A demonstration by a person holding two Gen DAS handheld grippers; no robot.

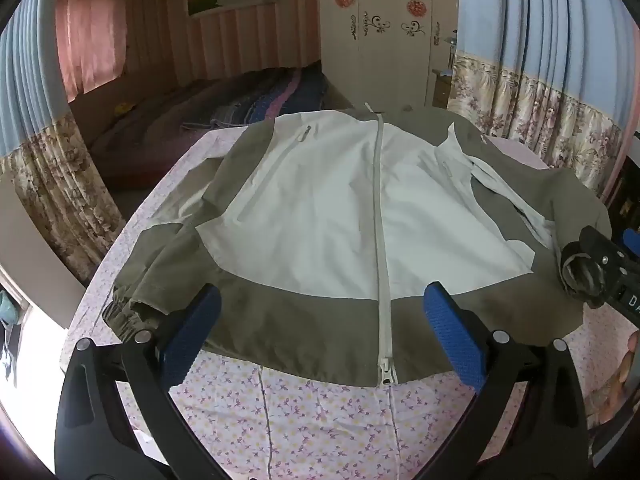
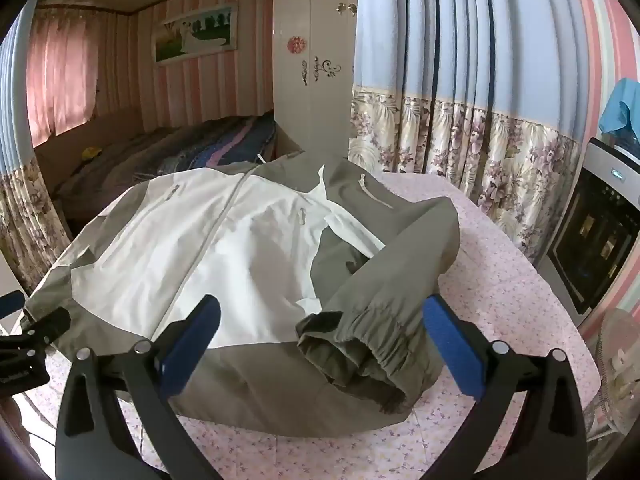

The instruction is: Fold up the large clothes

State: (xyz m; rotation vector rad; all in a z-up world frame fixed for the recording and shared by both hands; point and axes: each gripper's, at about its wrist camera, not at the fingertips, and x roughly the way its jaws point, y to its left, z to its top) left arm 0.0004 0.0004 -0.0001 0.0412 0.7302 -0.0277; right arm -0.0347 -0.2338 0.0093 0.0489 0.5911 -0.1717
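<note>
jacket, olive and white, zipped shut, lies front-up on the floral tablecloth. left gripper hangs released above its hem, nothing between the blue pads. right gripper is spread wide too, empty, over the elastic cuff of the folded-in sleeve.

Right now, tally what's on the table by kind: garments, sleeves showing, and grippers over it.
Jacket: 1
Sleeves: 2, left sleeve and right sleeve
Grippers: 2, left gripper and right gripper, both open and holding nothing
Total: 5
</note>
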